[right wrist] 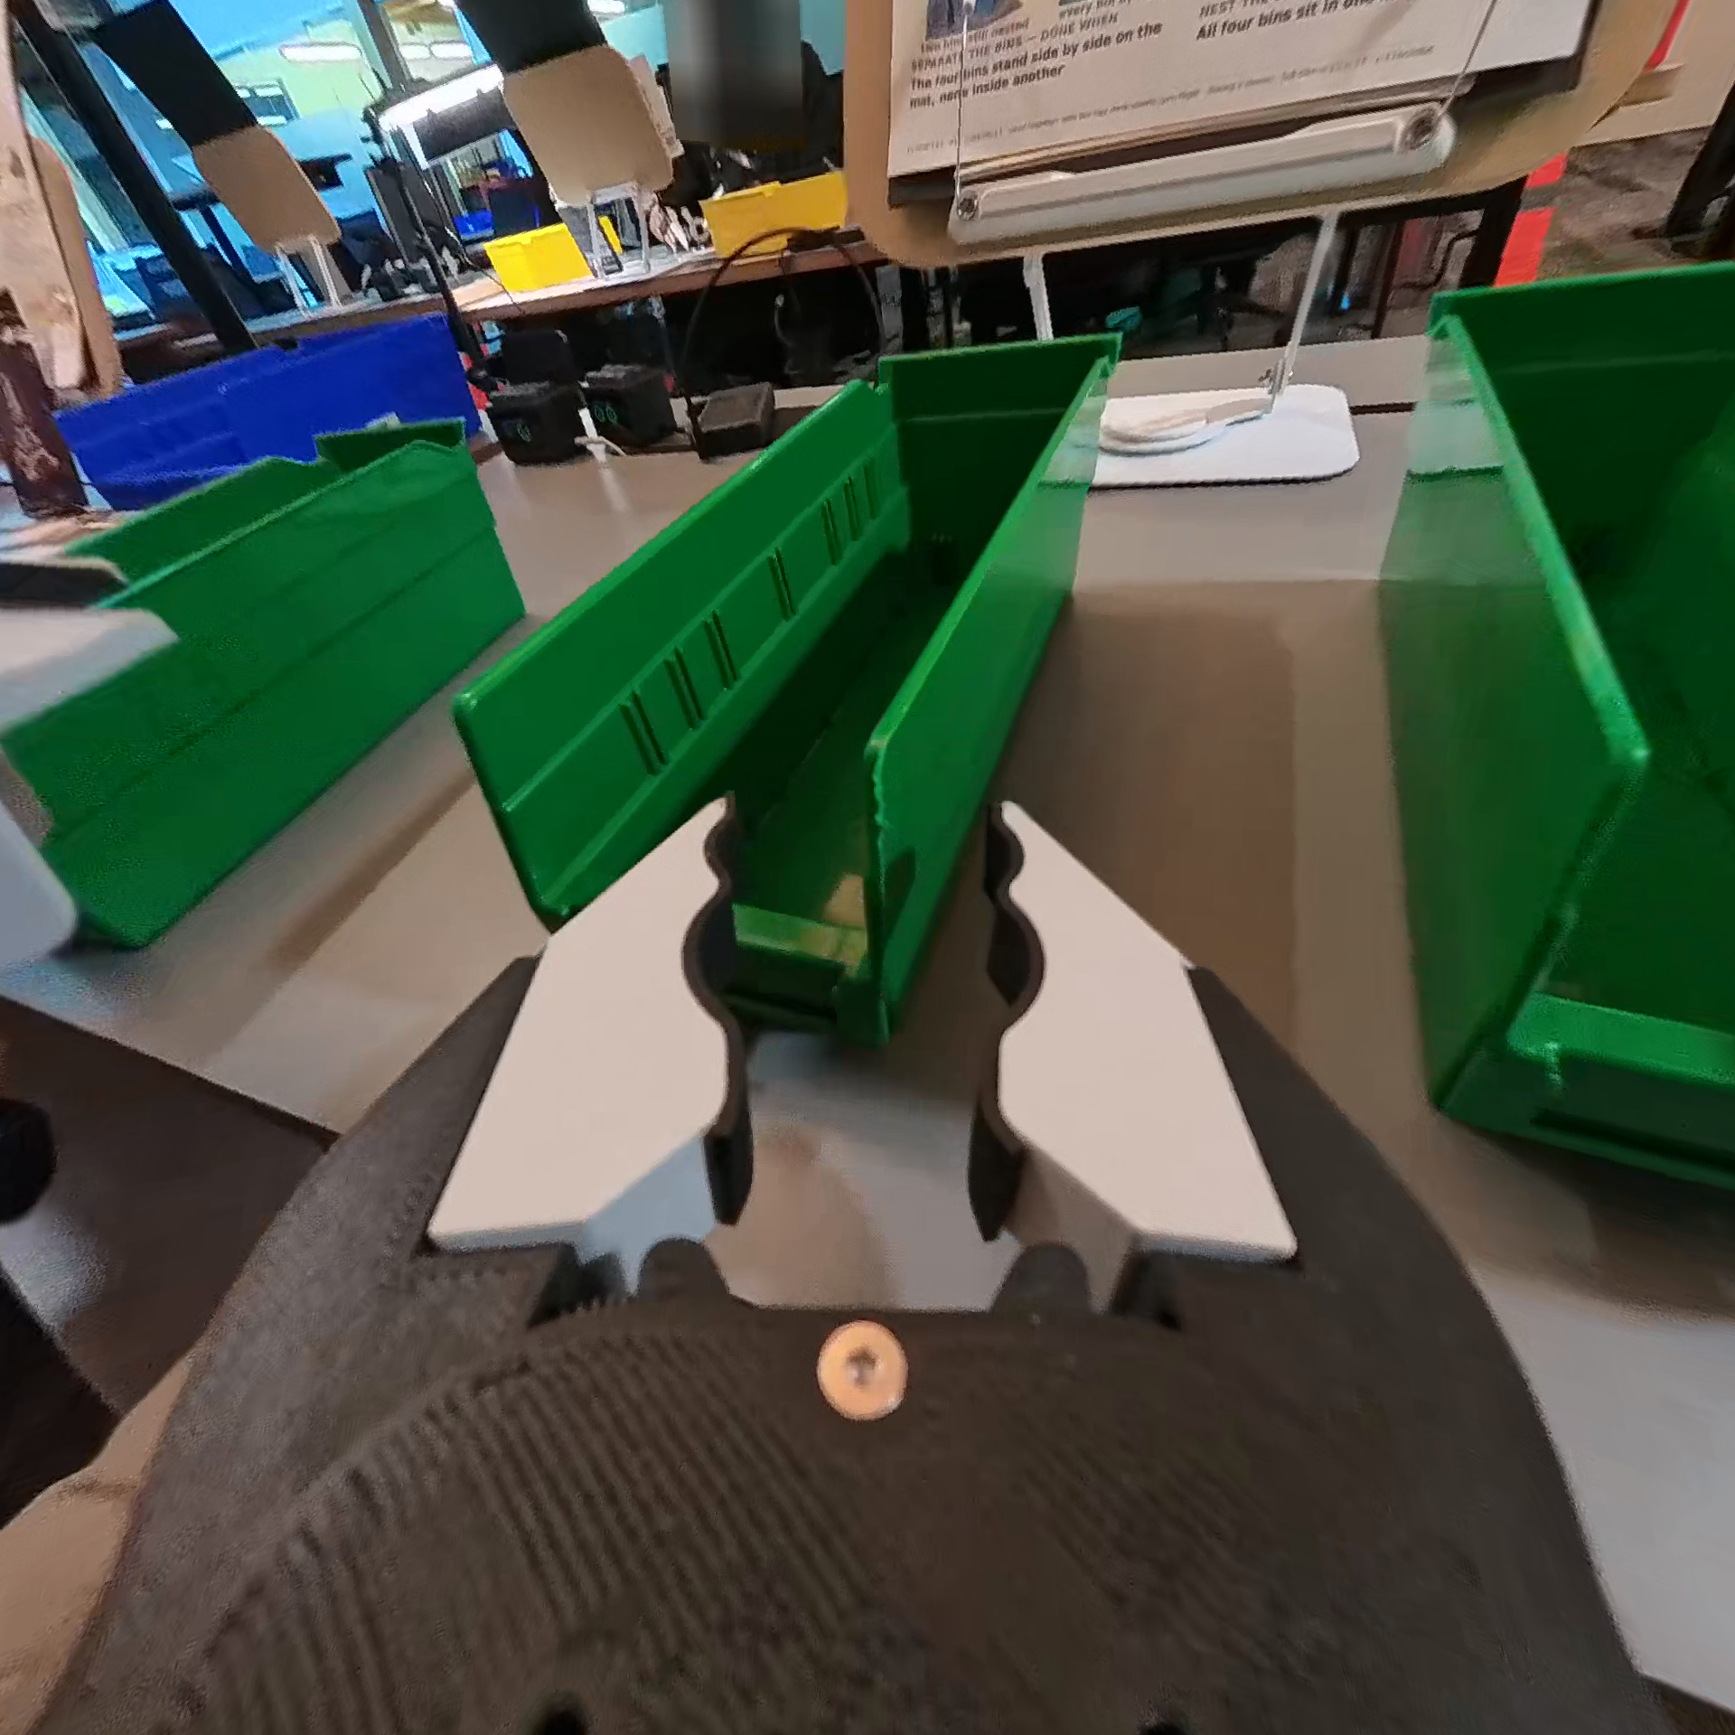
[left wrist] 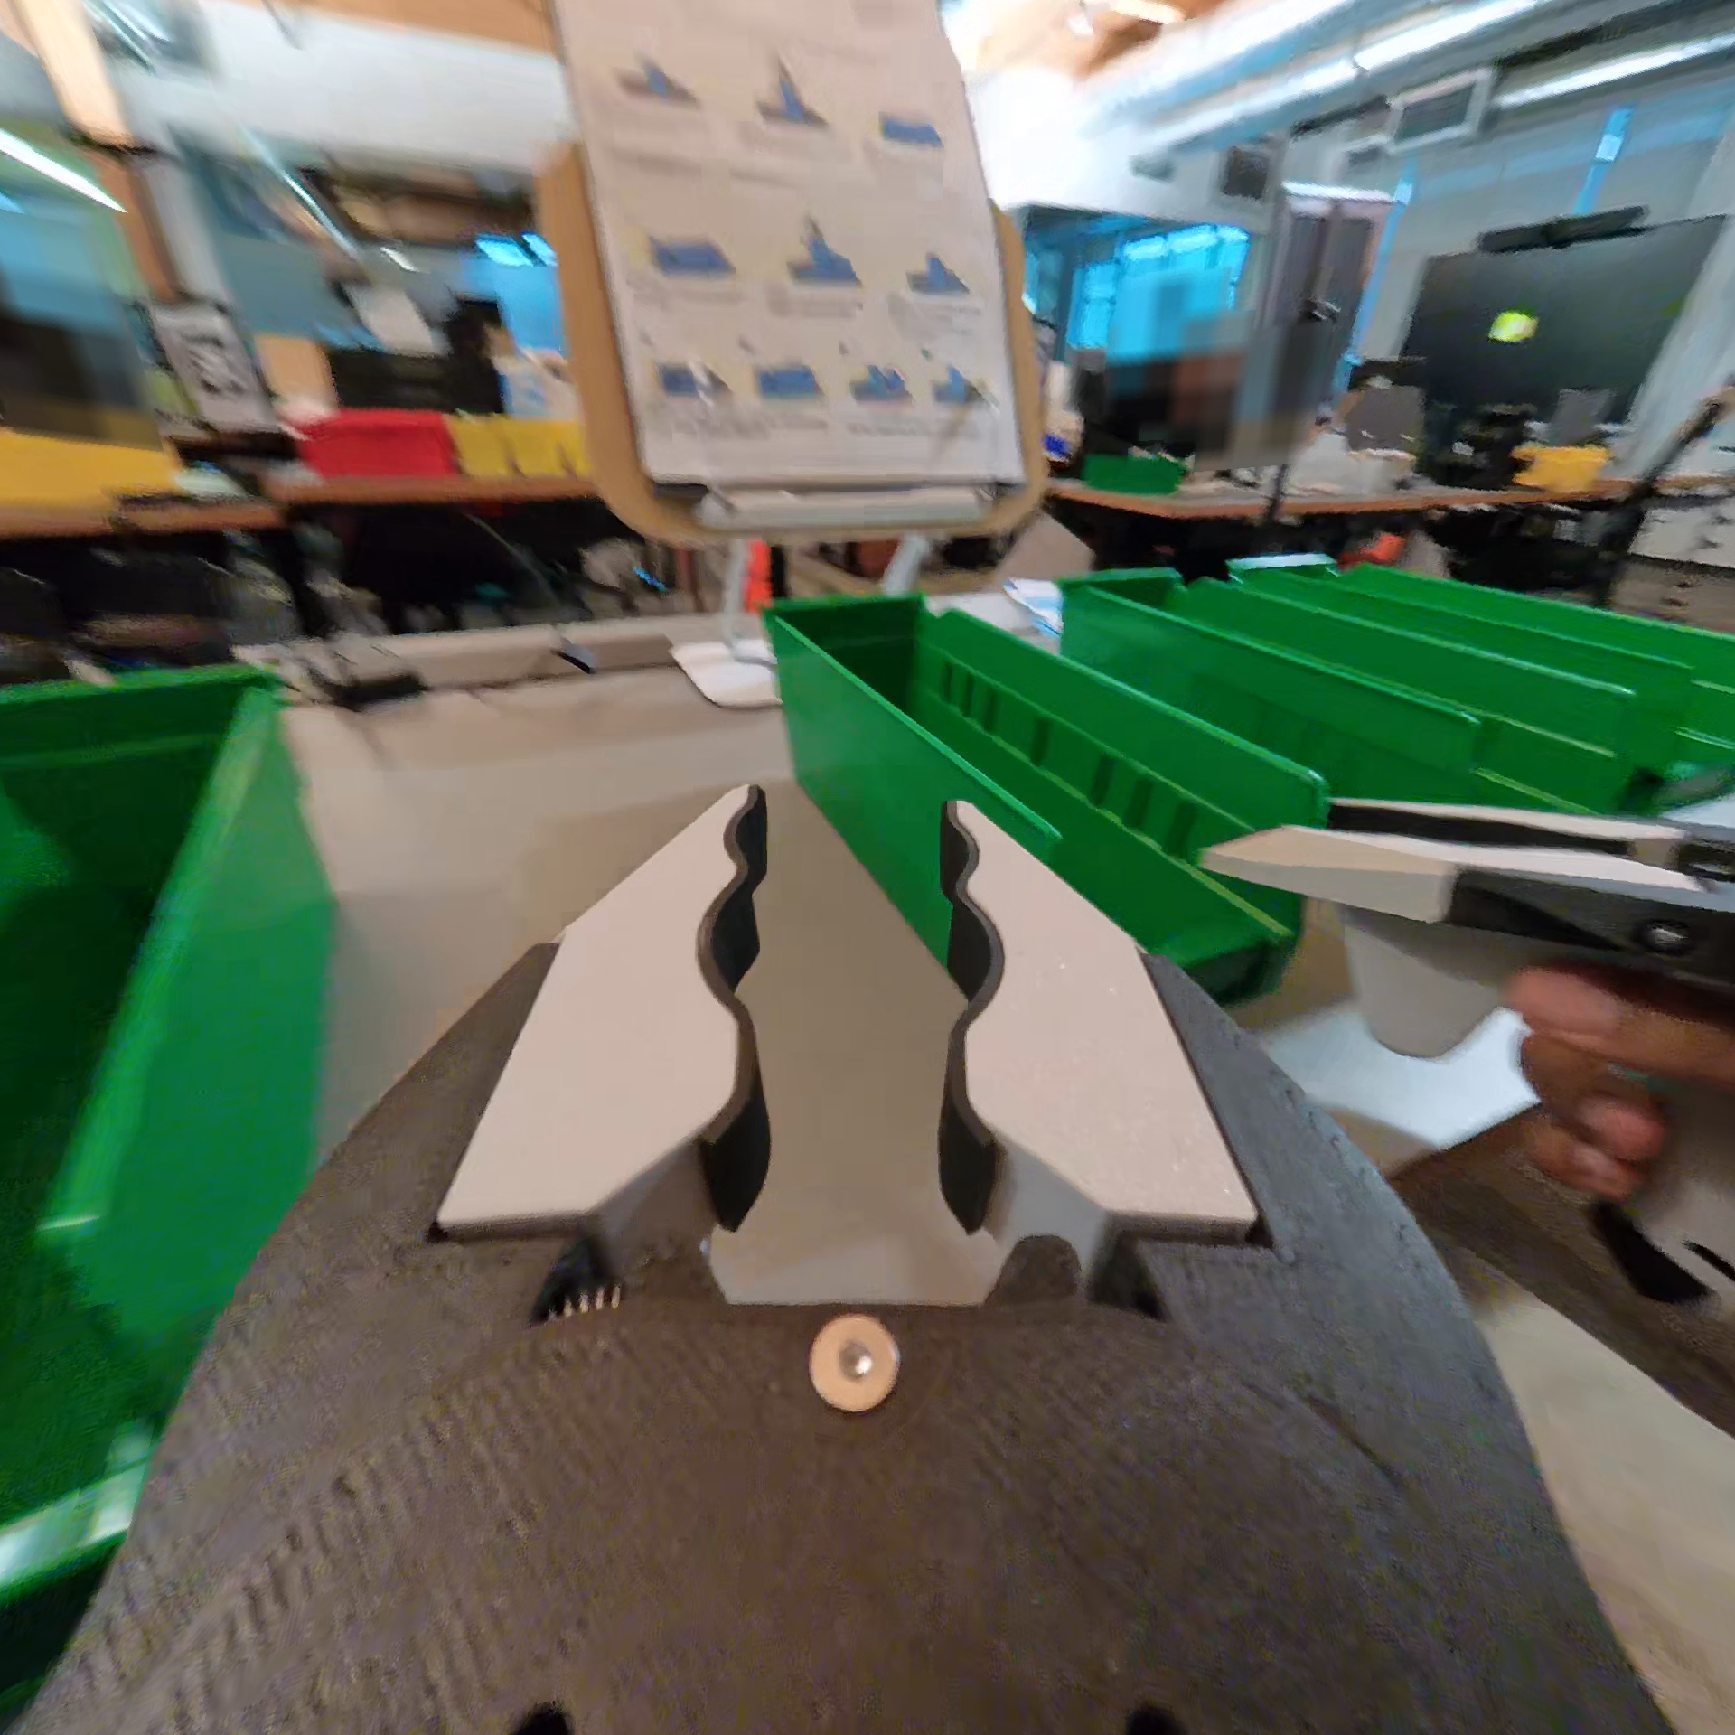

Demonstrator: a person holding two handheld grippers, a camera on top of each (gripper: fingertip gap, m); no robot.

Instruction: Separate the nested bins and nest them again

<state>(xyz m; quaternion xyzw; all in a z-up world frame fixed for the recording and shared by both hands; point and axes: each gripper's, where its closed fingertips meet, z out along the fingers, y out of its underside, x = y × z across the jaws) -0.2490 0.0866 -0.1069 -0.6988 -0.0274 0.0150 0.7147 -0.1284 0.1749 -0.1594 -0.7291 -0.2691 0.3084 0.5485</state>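
Nearest to me, the right gripper is standing with its jaws apart around the near corner of a narrow green bin, one side wall sitting between the fingers; whether a pad is touching that wall I cannot tell, and nothing is clamped. The left gripper is hovering spread and empty over the grey table, just beside that bin's far end. Farther out, a green bin on the left and a wide green bin on the right are standing apart, so I judge the bins are laid out singly and re-nesting is beginning. Next the right jaws need closing on the wall, then lifting level into a neighbour. Behind stands an instruction sheet on a stand.
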